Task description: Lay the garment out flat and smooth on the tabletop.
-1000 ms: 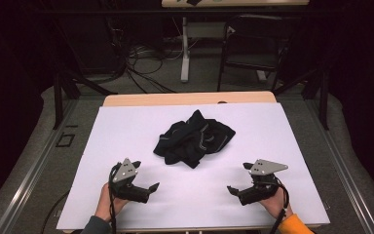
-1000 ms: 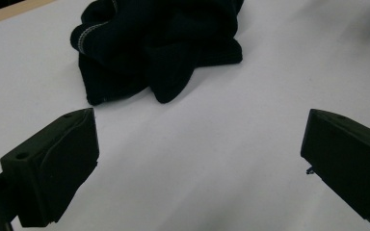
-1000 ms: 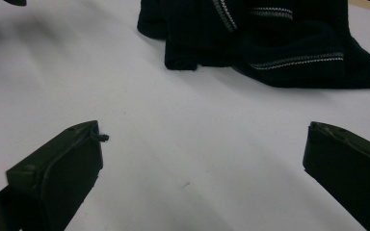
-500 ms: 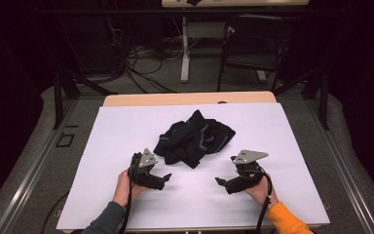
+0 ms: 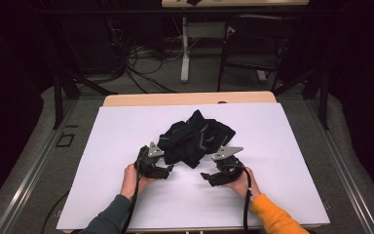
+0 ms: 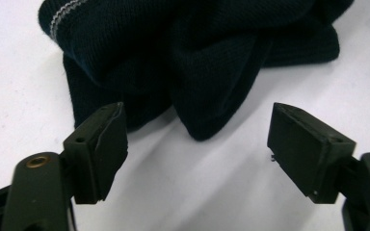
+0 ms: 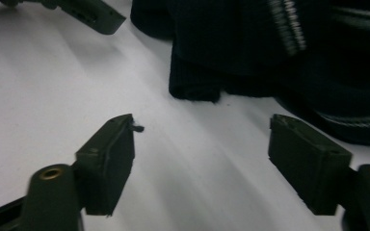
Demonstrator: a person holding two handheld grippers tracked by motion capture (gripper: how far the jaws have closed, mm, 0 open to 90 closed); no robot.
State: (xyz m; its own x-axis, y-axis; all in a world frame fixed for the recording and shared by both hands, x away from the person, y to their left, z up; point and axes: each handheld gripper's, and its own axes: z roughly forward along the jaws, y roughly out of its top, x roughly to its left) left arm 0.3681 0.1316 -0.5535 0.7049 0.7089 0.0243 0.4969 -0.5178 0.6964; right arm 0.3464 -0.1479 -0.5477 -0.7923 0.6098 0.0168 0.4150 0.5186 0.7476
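Dark surroundings close in on a table (image 5: pixel 126 100) whose wooden top shows as a pale strip along the far edge; the rest is covered by a large white sheet (image 5: pixel 282 161) reaching almost to the near edge. Grey carpeted floor (image 5: pixel 39 161) lies to both sides, with a metal rail running along the left. Behind the table, a tangle of black cables (image 5: pixel 141 63) rests on the floor beside a white table leg (image 5: pixel 185 48), and a dark chair (image 5: pixel 253 53) stands to the right of it.

On the sheet, somewhat beyond its middle, lies a crumpled dark navy knitted garment (image 5: pixel 195 139) with thin pale stitched stripes; it is bunched in folds rather than spread flat.

Both grippers sit at the near edge of the garment. The left gripper (image 5: pixel 164 169), held in a hand with a grey-green sleeve, points at the garment's lower left fold; the left gripper view shows its jaws partly open, a lobe of the fabric (image 6: pixel 212 110) just ahead and between their lines, the pads not pressing on it. Its jaws have just been closing. The right gripper (image 5: pixel 207 177), in a hand with an orange sleeve, lies just below the garment's near right side; its jaws also stand partly open over bare white sheet, the ribbed hem (image 7: pixel 195 86) a little ahead, nothing between them. These jaws too have just been closing.
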